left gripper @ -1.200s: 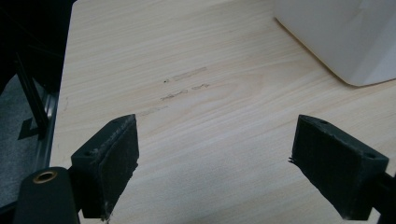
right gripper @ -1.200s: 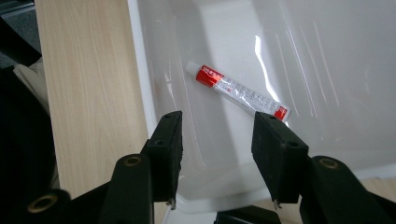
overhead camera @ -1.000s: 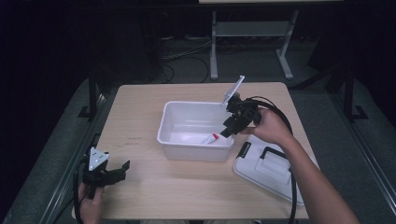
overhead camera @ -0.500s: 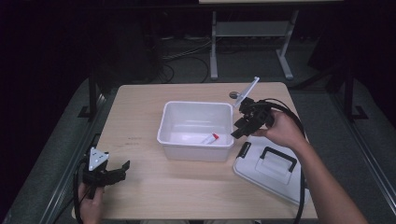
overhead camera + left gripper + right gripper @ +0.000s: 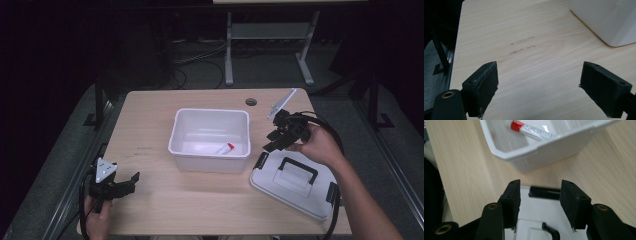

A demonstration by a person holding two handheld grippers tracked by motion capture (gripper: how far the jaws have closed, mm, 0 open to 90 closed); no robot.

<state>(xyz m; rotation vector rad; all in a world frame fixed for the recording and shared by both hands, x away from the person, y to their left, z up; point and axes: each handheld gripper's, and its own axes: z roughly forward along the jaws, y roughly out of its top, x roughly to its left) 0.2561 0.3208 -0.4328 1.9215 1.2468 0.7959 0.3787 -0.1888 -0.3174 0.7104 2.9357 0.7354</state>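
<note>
Holding my right gripper (image 5: 539,202) above lid (image 5: 295,182), jaws apart, nothing between. Tube (image 5: 531,130) lying in bin (image 5: 210,150). Left gripper (image 5: 539,90) idling wide open over table (image 5: 536,50).

A wooden table (image 5: 150,130) carries a white bin (image 5: 210,157) and lid (image 5: 295,187).

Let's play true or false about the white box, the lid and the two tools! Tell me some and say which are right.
1. A tube with a red cap lies inside the white box. True.
2. The lid is on the box. False: it lies on the table, to the right of the box.
3. The right tool grips the tube. False: it is open and empty, above the lid's edge.
4. The left tool is open, over bare wood. True.
</note>
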